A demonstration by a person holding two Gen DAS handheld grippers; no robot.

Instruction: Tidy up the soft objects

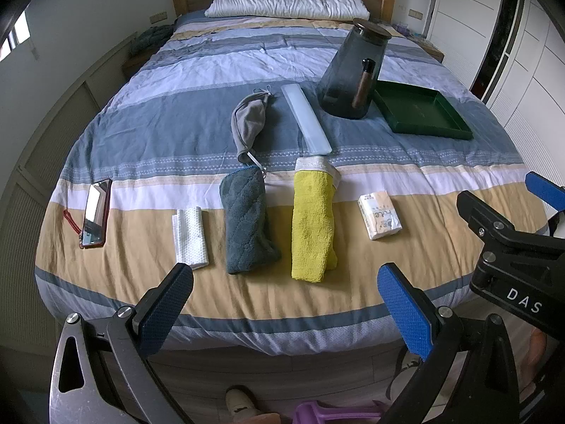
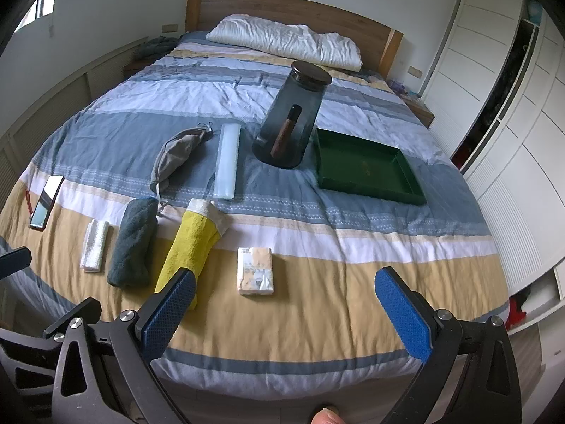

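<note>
On the striped bed lie a folded white cloth (image 1: 190, 238) (image 2: 94, 245), a rolled dark teal towel (image 1: 247, 221) (image 2: 136, 242), a rolled yellow towel (image 1: 312, 221) (image 2: 189, 247), a tissue pack (image 1: 379, 216) (image 2: 255, 270) and a grey fabric pouch (image 1: 249, 120) (image 2: 174, 157). A green tray (image 1: 422, 111) (image 2: 367, 168) sits at the right. My left gripper (image 1: 286, 304) is open and empty at the bed's foot, short of the towels. My right gripper (image 2: 286, 307) is open and empty, just short of the tissue pack.
A phone (image 1: 95, 213) (image 2: 46, 203) lies at the left. A dark glass jar (image 1: 353, 70) (image 2: 293, 116) holding a brown tube stands beside the tray. A translucent long case (image 1: 307, 120) (image 2: 227, 157) lies mid-bed. A pillow (image 1: 286, 1) is at the headboard. Wardrobes stand right.
</note>
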